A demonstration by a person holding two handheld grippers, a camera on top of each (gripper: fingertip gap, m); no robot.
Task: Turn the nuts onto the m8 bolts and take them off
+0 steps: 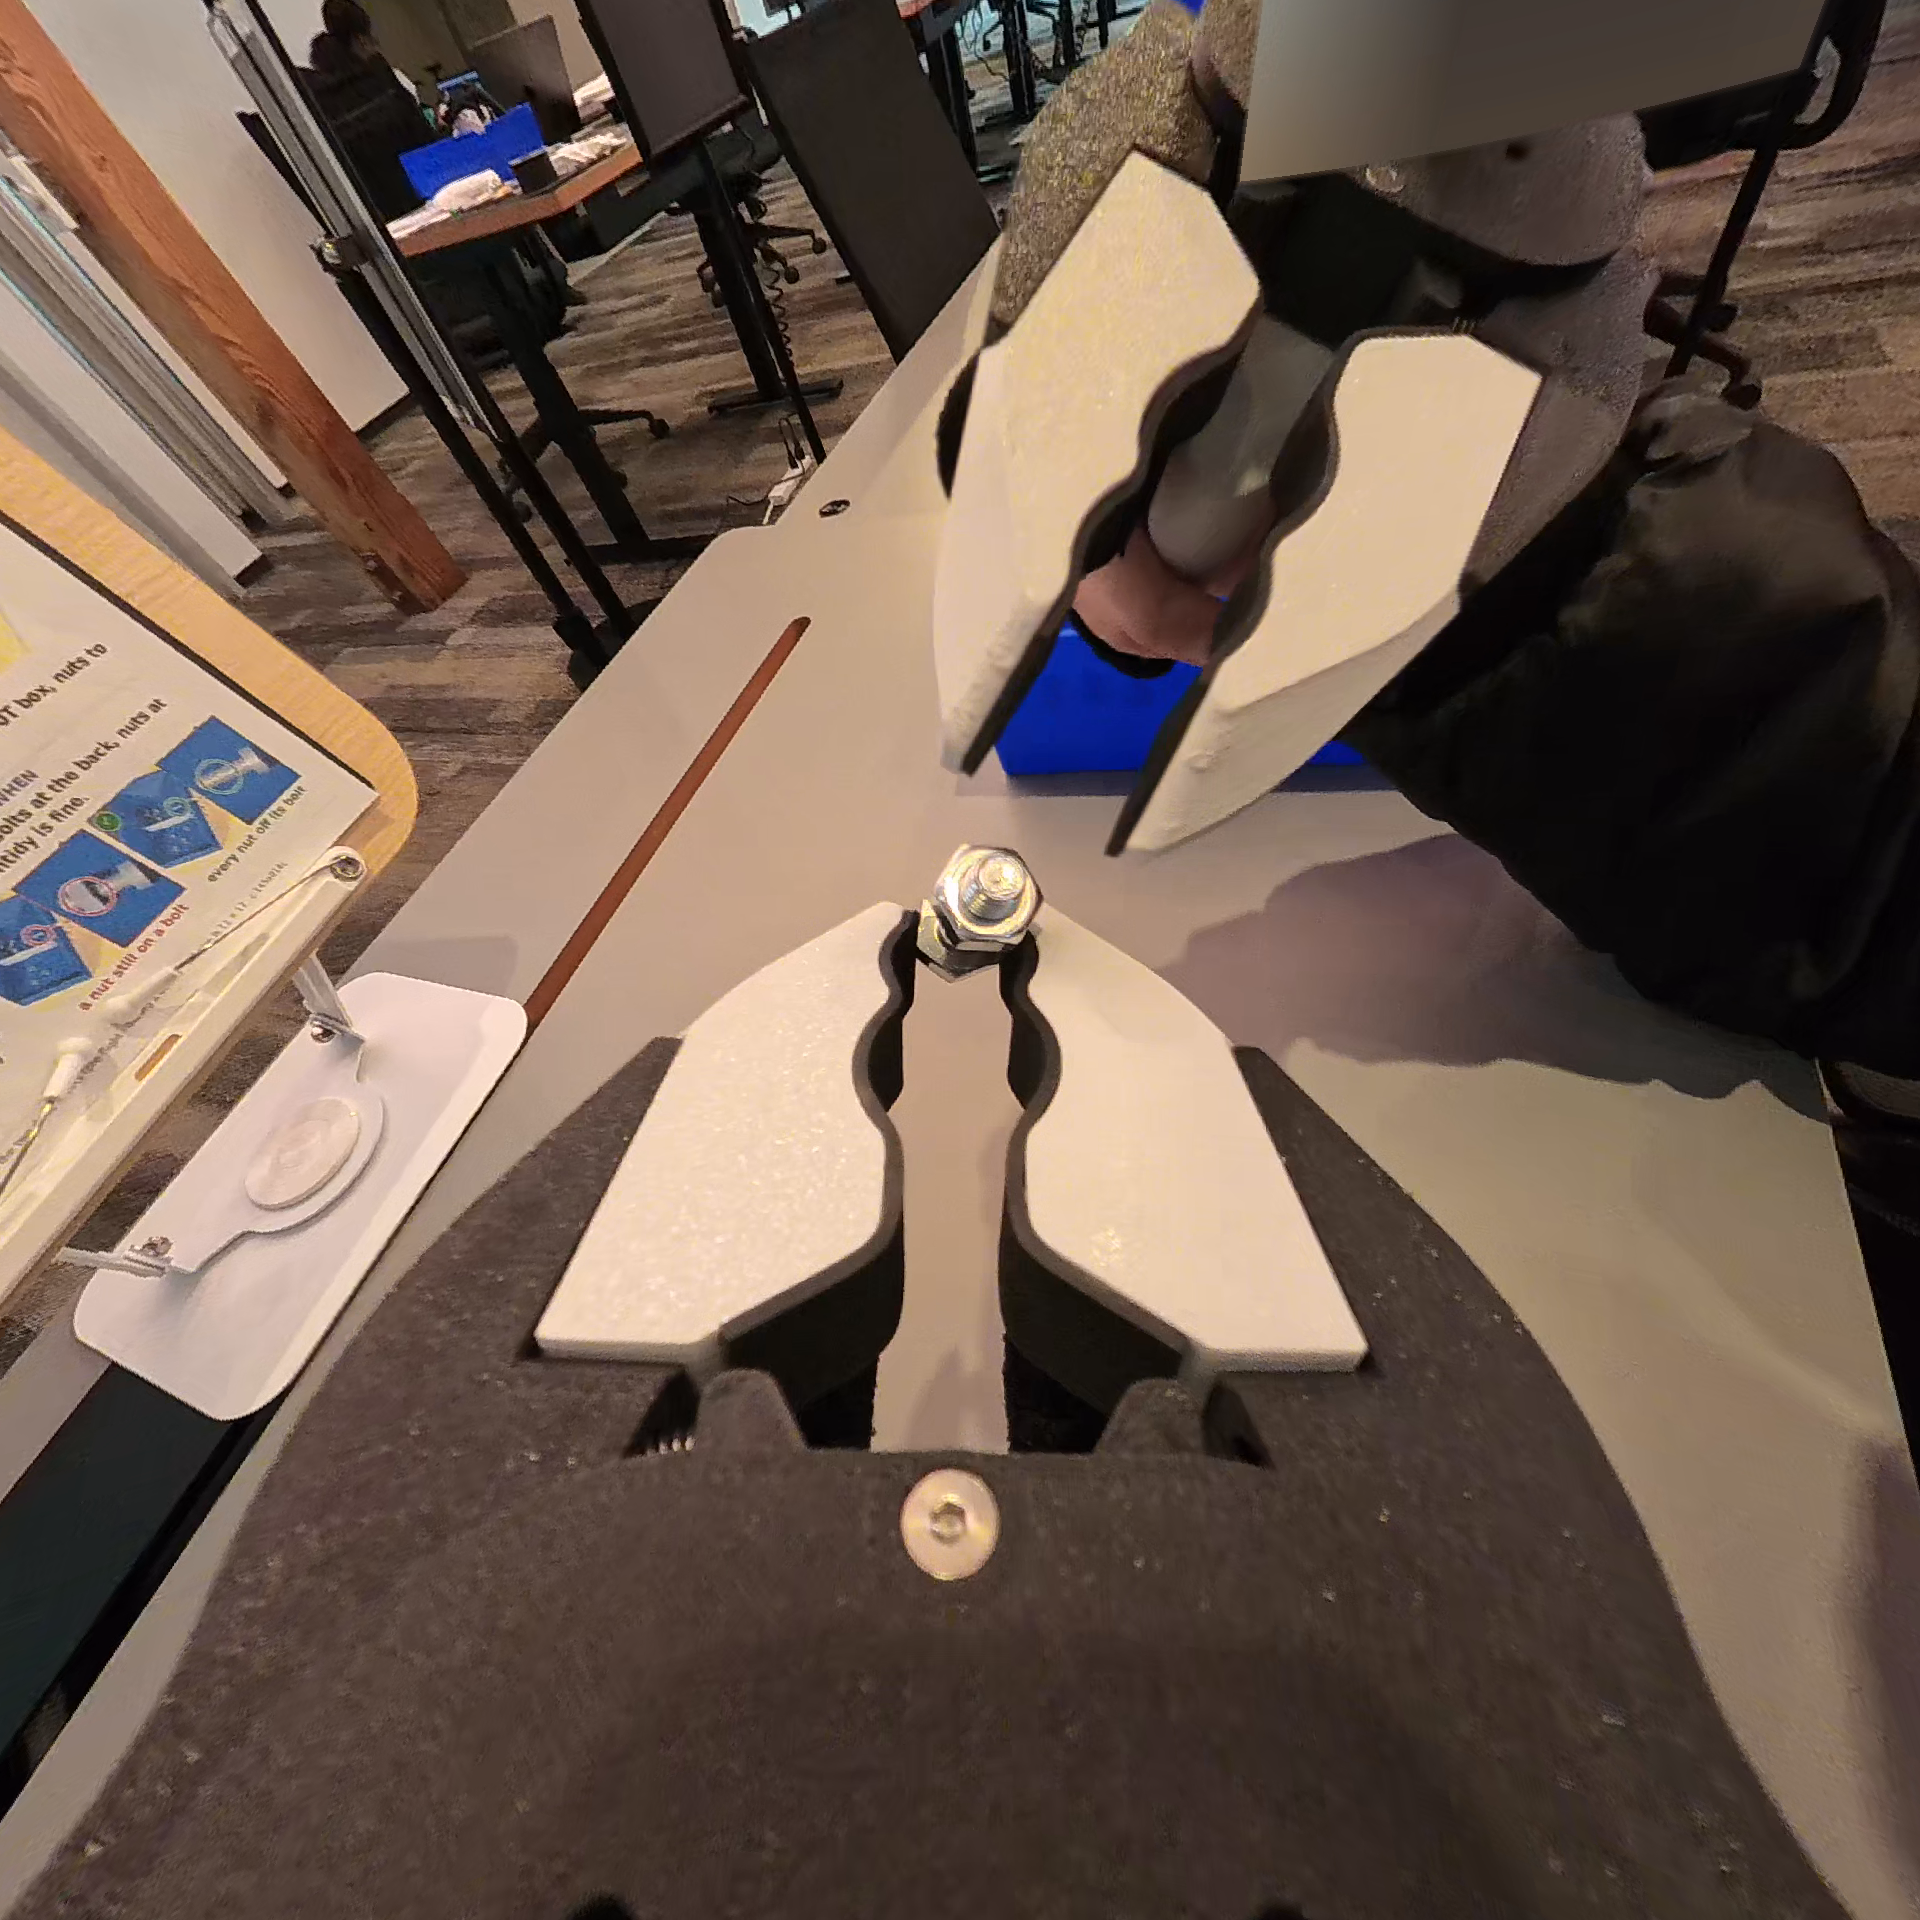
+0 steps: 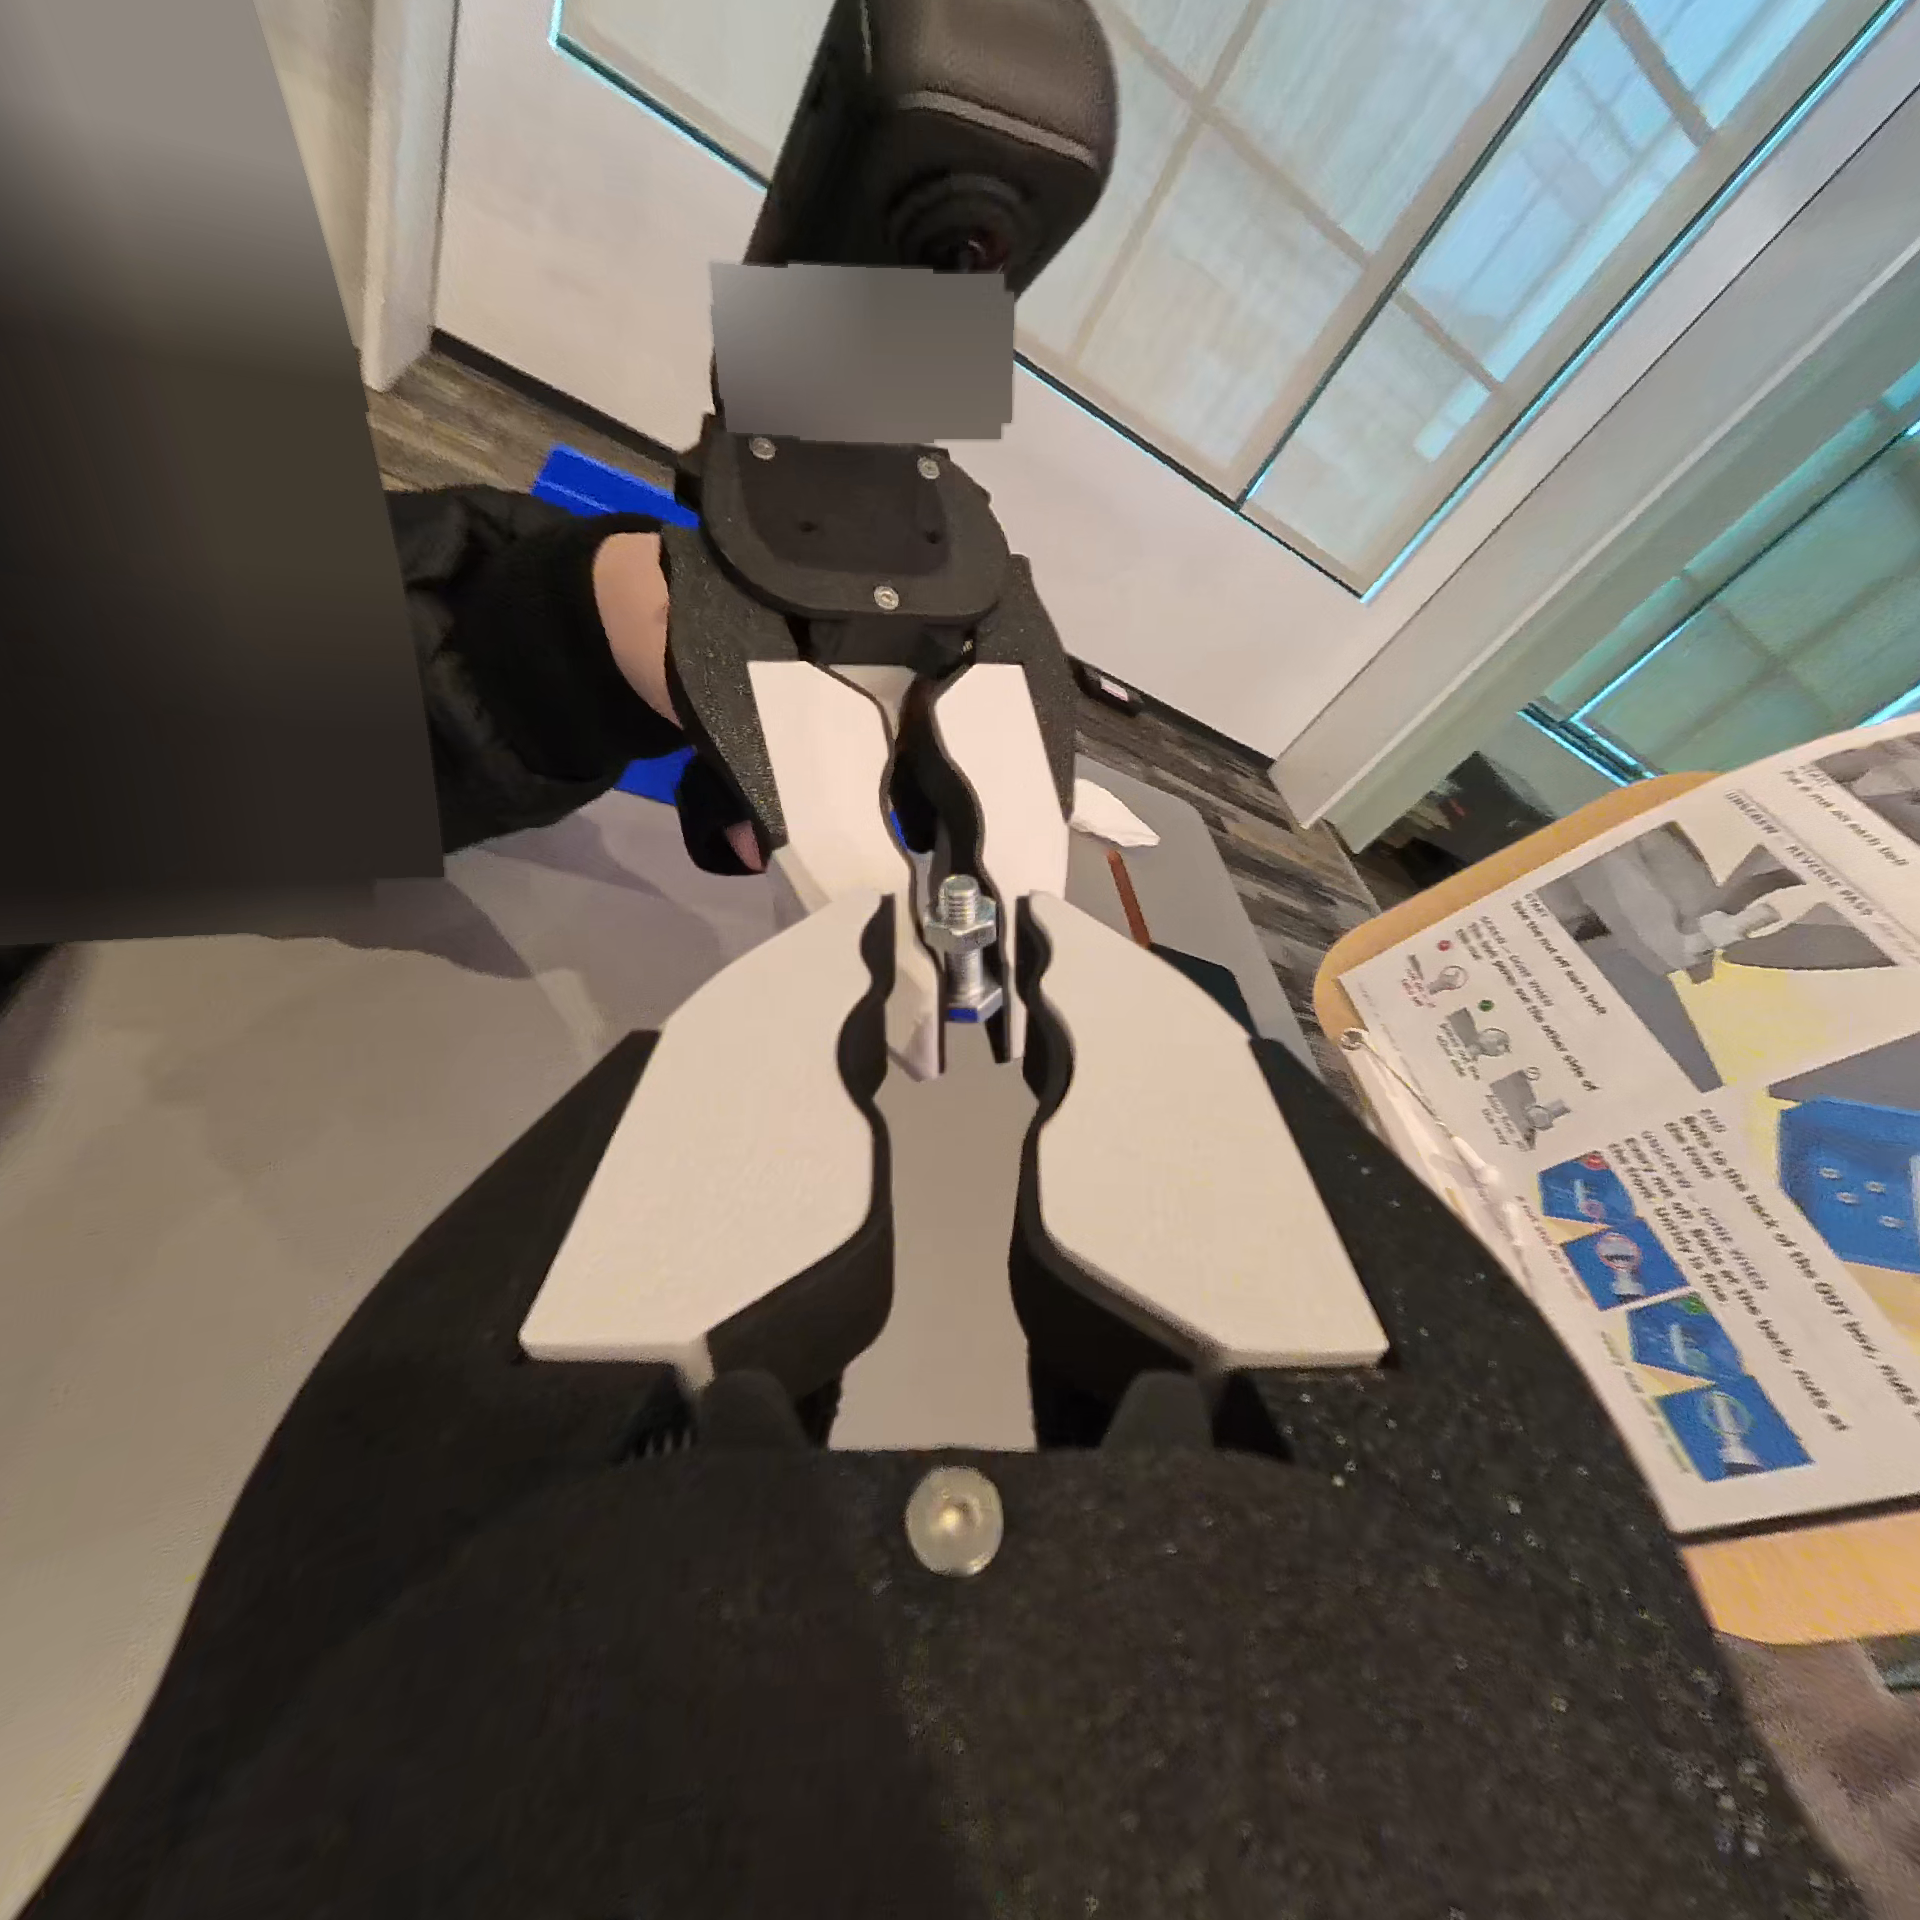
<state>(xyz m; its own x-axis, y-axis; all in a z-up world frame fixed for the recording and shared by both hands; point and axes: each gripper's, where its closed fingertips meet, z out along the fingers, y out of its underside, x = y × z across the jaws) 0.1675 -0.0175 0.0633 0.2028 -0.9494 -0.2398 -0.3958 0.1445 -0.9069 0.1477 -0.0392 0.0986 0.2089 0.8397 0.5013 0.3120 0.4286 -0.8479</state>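
The left gripper [image 1: 971, 951] is clamped on the hexagonal head of a silver bolt [image 1: 951, 961], its black-lined white fingers [image 1: 790, 1039] pressing the head from either side. The threaded shank points away from the gripper, and a silver nut [image 1: 987, 899] sits on it close to the free end. The right gripper [image 1: 1039, 800] hangs above and beyond the bolt, jaws apart and gripping nothing. In the right wrist view its fingertips [image 2: 873, 935] flank the nut [image 2: 961, 935] without touching it. A gloved hand [image 2: 582, 665] holds the left gripper. Below lies a grey table [image 1: 727, 727], bearing a blue bin [image 1: 1101, 707] behind and a printed instruction sheet [image 2: 1662, 1143] on a wooden board.
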